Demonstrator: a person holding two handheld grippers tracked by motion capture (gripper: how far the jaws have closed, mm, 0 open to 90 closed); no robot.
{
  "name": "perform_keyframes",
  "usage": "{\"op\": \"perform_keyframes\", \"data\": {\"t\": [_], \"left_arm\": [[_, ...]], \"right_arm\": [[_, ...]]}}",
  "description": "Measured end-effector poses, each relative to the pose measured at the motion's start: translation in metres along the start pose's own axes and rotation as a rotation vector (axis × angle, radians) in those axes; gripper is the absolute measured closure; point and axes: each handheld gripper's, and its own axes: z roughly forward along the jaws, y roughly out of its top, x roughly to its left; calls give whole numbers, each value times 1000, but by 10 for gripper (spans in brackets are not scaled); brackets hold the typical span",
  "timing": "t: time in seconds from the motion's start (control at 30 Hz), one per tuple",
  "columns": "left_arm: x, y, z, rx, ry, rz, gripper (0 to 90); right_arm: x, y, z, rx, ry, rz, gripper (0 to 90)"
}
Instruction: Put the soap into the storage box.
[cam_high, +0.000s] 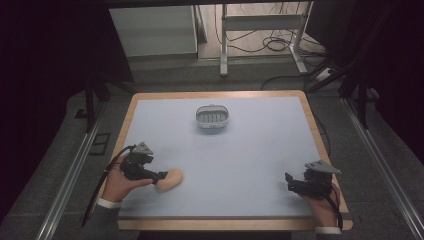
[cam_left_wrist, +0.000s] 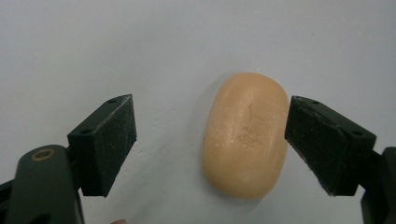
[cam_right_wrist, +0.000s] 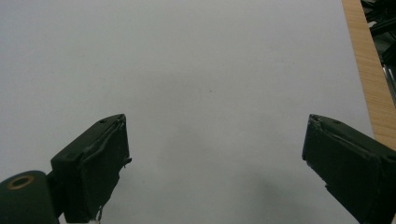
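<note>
A: Where is the soap (cam_left_wrist: 246, 135)?
B: On the table (cam_high: 250, 150), near the front left. The left gripper (cam_left_wrist: 210, 140) is low around it, jaws wide, one beside it.
A: And the right gripper (cam_right_wrist: 215, 163)?
B: Low at the front right, jaws wide, holding nothing.

Open mat (cam_high: 260, 150) between both tools — only the soap dish (cam_high: 212, 118) stands mid-far.

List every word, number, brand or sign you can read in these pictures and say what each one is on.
None can be read.
Soap bar: a stamped mark pressed into its top face, too faint and blurred to read; it lies between the open left gripper fingers.
Soap dish, table mat and right gripper: no lettering that I can make out.
</note>
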Motion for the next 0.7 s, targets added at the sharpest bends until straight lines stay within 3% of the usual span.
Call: {"op": "perform_keyframes", "data": {"t": [0.7], "left_arm": [[-15,2,16,81,-58,63,166]], "right_arm": [[0,-1,1,8,-1,-7,73]]}}
